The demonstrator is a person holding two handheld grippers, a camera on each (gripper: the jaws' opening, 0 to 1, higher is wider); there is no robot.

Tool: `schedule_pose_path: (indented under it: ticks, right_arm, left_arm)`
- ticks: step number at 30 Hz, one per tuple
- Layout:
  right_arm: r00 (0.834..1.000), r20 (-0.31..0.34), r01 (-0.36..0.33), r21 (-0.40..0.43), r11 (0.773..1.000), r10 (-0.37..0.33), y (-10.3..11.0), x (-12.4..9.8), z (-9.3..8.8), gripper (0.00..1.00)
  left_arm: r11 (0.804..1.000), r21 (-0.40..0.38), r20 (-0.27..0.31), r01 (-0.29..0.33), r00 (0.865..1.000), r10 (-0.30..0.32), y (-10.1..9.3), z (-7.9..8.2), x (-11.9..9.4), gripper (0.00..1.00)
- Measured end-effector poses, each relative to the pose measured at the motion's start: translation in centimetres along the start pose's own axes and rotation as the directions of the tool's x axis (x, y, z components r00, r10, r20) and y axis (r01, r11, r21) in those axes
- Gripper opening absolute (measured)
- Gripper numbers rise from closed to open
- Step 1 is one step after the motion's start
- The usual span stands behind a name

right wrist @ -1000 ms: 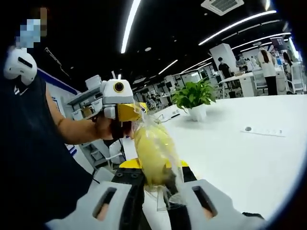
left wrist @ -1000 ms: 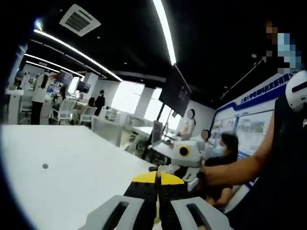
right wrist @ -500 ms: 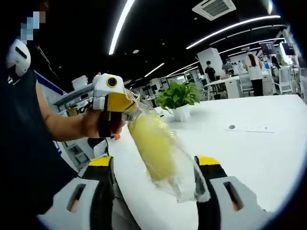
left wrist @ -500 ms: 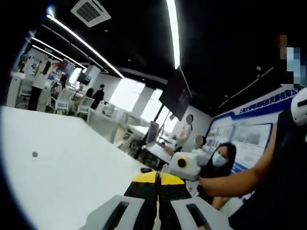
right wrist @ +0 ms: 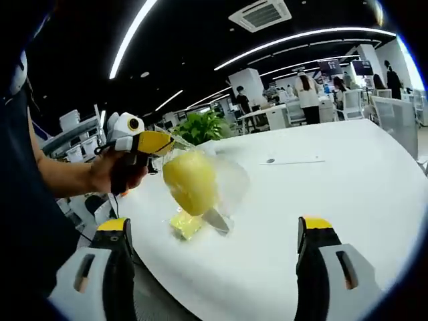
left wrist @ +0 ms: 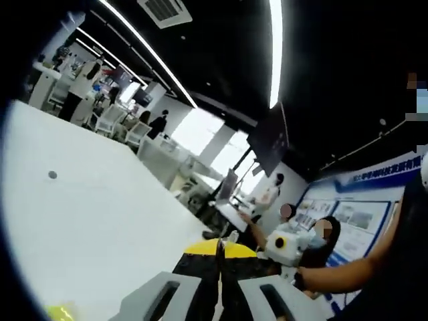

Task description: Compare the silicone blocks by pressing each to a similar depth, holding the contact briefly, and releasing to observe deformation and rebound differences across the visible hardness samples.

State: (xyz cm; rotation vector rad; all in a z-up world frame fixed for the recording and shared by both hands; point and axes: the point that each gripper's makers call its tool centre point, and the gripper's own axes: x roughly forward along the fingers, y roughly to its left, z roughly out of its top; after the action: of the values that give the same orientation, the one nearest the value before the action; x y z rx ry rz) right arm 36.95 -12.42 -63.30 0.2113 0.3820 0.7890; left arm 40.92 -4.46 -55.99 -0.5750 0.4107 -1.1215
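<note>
We see a large white table point(right wrist: 348, 194) running across the right gripper view and also spreading through the left gripper view point(left wrist: 87, 221). A person's dark-clad torso and bare forearm point(right wrist: 57, 175) take the left edge of the right gripper view; the same arm point(left wrist: 354, 277) crosses the lower right of the left gripper view.

The right gripper point(right wrist: 212, 234), with yellow-tipped black jaws on grey mounts, has its jaws spread wide, nothing between them. It also shows in the left gripper view as a small white unit point(left wrist: 289, 246) in the person's hand.

The left gripper point(left wrist: 219, 249), same build, has its jaws pressed together in its own view. From the right gripper view we see it point(right wrist: 164, 148) in the person's hand point(right wrist: 117, 175), its yellow jaw tips pinching the top edge of a clear plastic bag point(right wrist: 227, 184) that hangs from it above the table.

Inside the bag sits a rounded yellow silicone block point(right wrist: 190, 180) (the bag's lower end looks near the tabletop; we can't tell if it touches).

A smaller flat yellow silicone piece point(right wrist: 185, 224) lies on the table just below the bag; a yellow corner point(left wrist: 61, 311) sits at the bottom edge of the left gripper view.

A green potted plant point(right wrist: 200, 126) stands at the table's far end, behind the left gripper. A small dark round spot point(left wrist: 52, 175) marks the tabletop.
</note>
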Motion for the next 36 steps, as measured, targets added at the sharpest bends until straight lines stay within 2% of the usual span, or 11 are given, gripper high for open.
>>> schedule_pose_path:
  ticks: [5, 9, 13, 17, 18, 21, 24, 29, 36]
  right_arm:
    - [0.998, -0.011, 0.056, 0.029, 0.998, -0.056, -1.1, -0.9, -1.5, 0.96]
    - [0.998, -0.008, 0.069, 0.055, 0.996, -0.069, -1.3, -1.4, -2.1, 0.96]
    - [0.997, -0.012, 0.075, 0.064, 0.995, -0.074, -1.3, -1.8, -2.4, 0.96]
    - [0.997, -0.017, 0.079, 0.093, 0.992, -0.078, -1.6, -1.9, -2.7, 0.96]
    - [0.997, -0.018, 0.081, 0.092, 0.992, -0.079, -1.7, -2.0, -2.8, 0.96]
    - [0.996, -0.029, 0.084, 0.096, 0.992, -0.082, -1.8, -1.9, -3.2, 0.96]
    - [0.996, -0.032, 0.085, 0.098, 0.991, -0.083, -1.7, -2.0, -3.3, 0.96]
    - [0.996, -0.034, 0.088, 0.126, 0.988, -0.084, -1.7, -2.3, -4.0, 0.96]
    - [0.995, -0.055, 0.09, 0.116, 0.989, -0.084, -1.8, -2.0, -4.2, 0.96]
  left_arm:
    - [0.999, -0.053, -0.011, -0.013, 1.0, 0.012, 1.3, -1.4, 0.4, 0.0]
    - [0.997, -0.068, -0.022, -0.031, 0.999, 0.029, 2.2, -2.4, 0.8, 0.0]
    - [0.992, -0.119, -0.022, -0.051, 0.999, 0.048, 3.4, -3.6, 0.8, 0.0]
    - [0.975, -0.215, -0.028, -0.056, 0.998, 0.051, 4.5, -4.8, 0.7, 0.0]
    - [0.978, -0.196, -0.028, -0.066, 0.998, 0.062, 5.0, -5.1, 0.6, 0.0]
    - [0.971, -0.225, -0.036, -0.083, 0.996, 0.076, 5.7, -5.9, 0.5, 0.0]
    - [0.944, -0.305, -0.043, -0.123, 0.992, 0.115, 7.1, -6.8, 0.2, 0.0]
    - [0.94, -0.312, -0.028, -0.138, 0.99, 0.137, 8.5, -7.1, 0.1, 0.0]
    - [0.94, -0.263, -0.041, -0.216, 0.976, 0.212, 11.8, -7.0, 0.3, 0.0]
